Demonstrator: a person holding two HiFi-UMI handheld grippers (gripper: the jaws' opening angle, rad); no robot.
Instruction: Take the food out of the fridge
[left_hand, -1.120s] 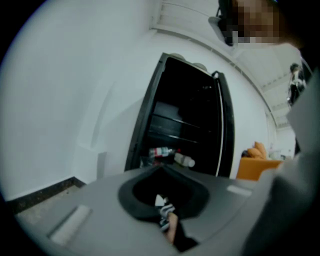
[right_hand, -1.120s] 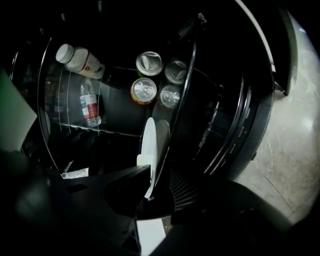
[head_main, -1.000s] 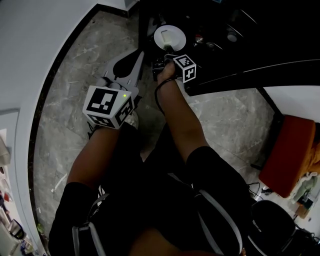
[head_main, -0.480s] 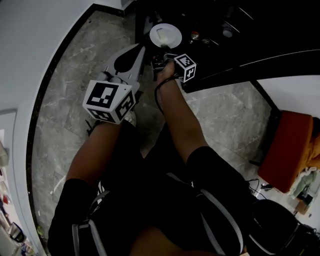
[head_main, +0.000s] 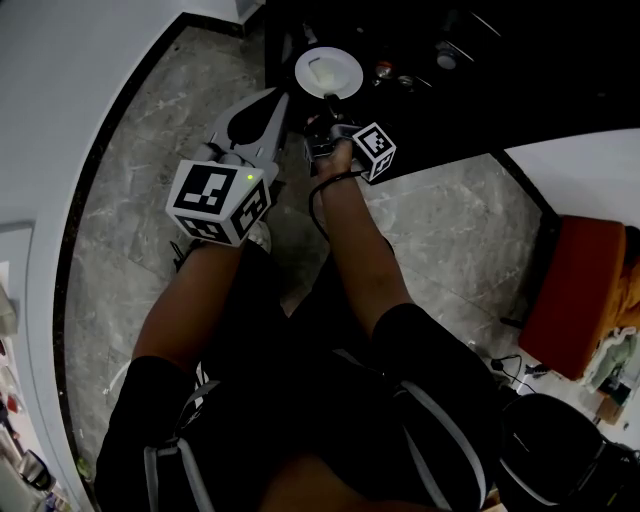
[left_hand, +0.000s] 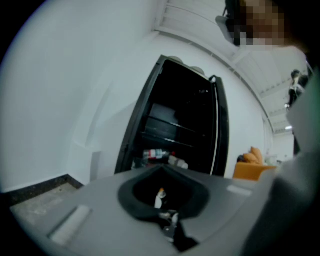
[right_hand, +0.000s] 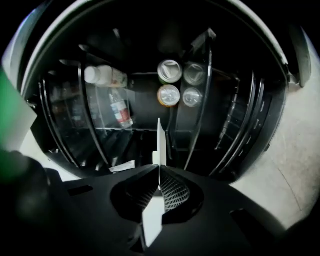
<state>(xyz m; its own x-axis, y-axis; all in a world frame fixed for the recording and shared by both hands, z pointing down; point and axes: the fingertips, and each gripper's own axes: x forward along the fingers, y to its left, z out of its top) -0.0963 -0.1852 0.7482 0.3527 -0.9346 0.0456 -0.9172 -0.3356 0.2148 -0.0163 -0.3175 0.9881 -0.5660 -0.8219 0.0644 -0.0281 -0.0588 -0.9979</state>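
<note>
Left tongs (head_main: 280, 100) together, empty | right tongs (right_hand: 159, 174) just closed on one plate (head_main: 328, 72) | four cans (right_hand: 169, 95) shelved

No legible text anywhere; label on the bottle (right_hand: 121, 112) in the fridge (right_hand: 235, 130) too blurred

Through the head view the fridge (head_main: 480, 60) is near black inside. I can't tell its shelves apart, and whatever lies on the white plate (head_main: 328, 72) is too small to name. A green blur (right_hand: 7, 115) smears the right gripper view's left edge. The orange object (head_main: 585, 300) runs off the head view's right edge.
</note>
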